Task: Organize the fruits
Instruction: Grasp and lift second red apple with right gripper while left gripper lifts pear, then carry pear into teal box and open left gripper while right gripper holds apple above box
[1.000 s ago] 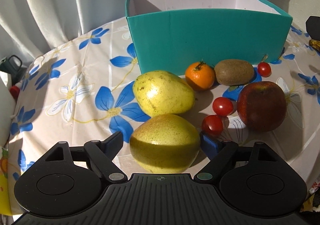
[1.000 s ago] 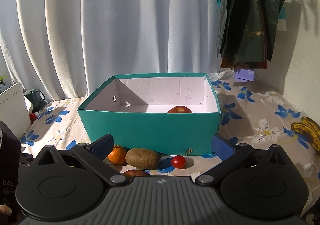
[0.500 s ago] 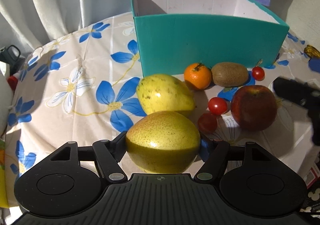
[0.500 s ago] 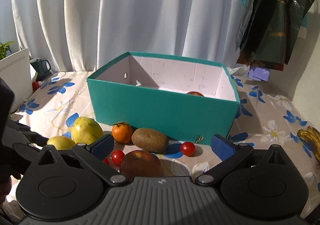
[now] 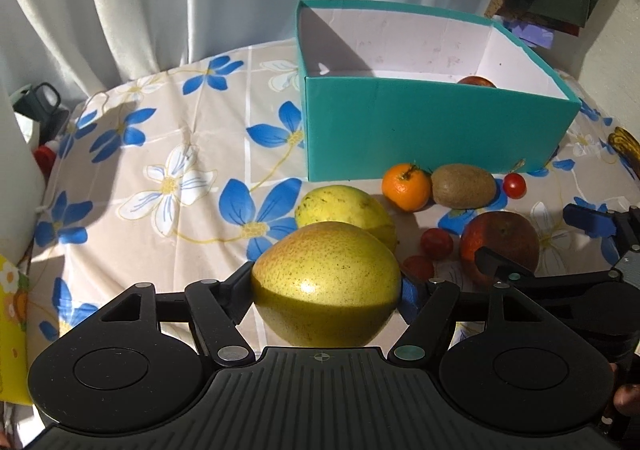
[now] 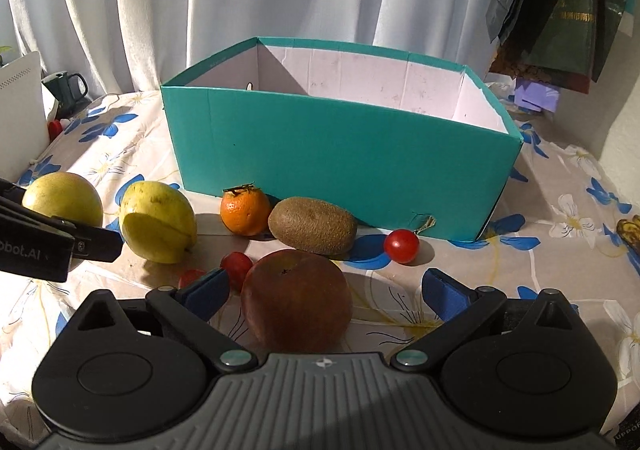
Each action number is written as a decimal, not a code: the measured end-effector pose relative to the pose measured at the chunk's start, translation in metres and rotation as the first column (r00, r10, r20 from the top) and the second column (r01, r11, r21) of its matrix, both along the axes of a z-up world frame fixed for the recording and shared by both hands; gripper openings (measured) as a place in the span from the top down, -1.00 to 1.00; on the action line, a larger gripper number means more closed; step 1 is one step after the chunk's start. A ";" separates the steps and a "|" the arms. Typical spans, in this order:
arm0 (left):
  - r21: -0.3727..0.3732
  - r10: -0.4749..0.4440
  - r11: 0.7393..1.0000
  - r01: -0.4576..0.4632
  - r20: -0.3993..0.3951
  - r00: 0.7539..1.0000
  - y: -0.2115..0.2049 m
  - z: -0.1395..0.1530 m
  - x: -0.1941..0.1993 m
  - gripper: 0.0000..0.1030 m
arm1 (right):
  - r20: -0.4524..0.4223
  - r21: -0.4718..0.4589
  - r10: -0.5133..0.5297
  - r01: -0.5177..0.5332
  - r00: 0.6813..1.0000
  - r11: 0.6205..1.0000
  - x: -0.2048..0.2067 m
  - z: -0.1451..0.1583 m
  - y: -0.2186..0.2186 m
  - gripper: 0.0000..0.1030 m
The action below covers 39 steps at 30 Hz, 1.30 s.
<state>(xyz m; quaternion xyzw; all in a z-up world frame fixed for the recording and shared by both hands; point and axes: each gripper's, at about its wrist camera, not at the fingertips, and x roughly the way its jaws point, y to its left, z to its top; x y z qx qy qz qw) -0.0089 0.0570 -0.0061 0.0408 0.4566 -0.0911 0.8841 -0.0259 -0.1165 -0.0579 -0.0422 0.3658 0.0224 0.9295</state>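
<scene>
My left gripper (image 5: 326, 290) is shut on a yellow-green pear (image 5: 326, 282) and holds it above the table; the pear also shows in the right wrist view (image 6: 62, 200). My right gripper (image 6: 324, 290) is open with a dark red apple (image 6: 296, 300) between its fingers on the table; the apple also shows in the left wrist view (image 5: 500, 240). A second pear (image 6: 158, 220), a tangerine (image 6: 245, 210), a kiwi (image 6: 312, 225) and cherry tomatoes (image 6: 401, 246) lie in front of the teal box (image 6: 340, 154). An apple (image 5: 476, 81) lies inside the box.
White curtains hang behind the floral tablecloth (image 5: 168, 178). A dark mug (image 6: 66, 88) and a white object (image 6: 20, 110) stand at the left. Bananas (image 6: 630, 230) lie at the right edge. Dark bags (image 6: 560, 2) hang at the upper right.
My left gripper shut on the pear and lifted it. My right gripper came down and forward from a high view to straddle the red apple.
</scene>
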 end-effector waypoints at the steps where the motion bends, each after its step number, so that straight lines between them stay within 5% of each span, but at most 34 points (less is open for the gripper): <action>1: -0.001 0.003 1.000 -0.003 0.000 1.000 0.000 0.001 0.000 -0.44 | -0.009 -0.007 -0.011 0.011 1.000 1.000 0.002 -0.002 0.001 -0.95; 7: -0.009 -0.004 1.000 0.004 0.002 1.000 0.001 0.005 0.001 -0.45 | -0.071 0.041 -0.030 0.033 0.997 0.999 0.013 -0.012 0.002 -0.70; 11: -0.005 -0.004 1.000 0.004 -0.003 1.000 0.000 0.004 0.001 -0.44 | -0.133 0.077 -0.012 0.022 0.991 0.997 0.020 -0.023 0.005 -0.31; 21: 0.009 -0.014 1.000 0.014 -0.013 1.000 -0.002 0.007 0.007 -0.45 | -0.142 0.085 -0.045 0.058 0.989 0.995 0.022 -0.023 0.003 -0.29; 39: 0.041 -0.044 0.998 0.039 0.119 0.992 -0.059 0.064 0.070 -0.45 | 0.131 0.138 -0.215 0.197 0.968 0.971 0.014 0.071 -0.057 -0.29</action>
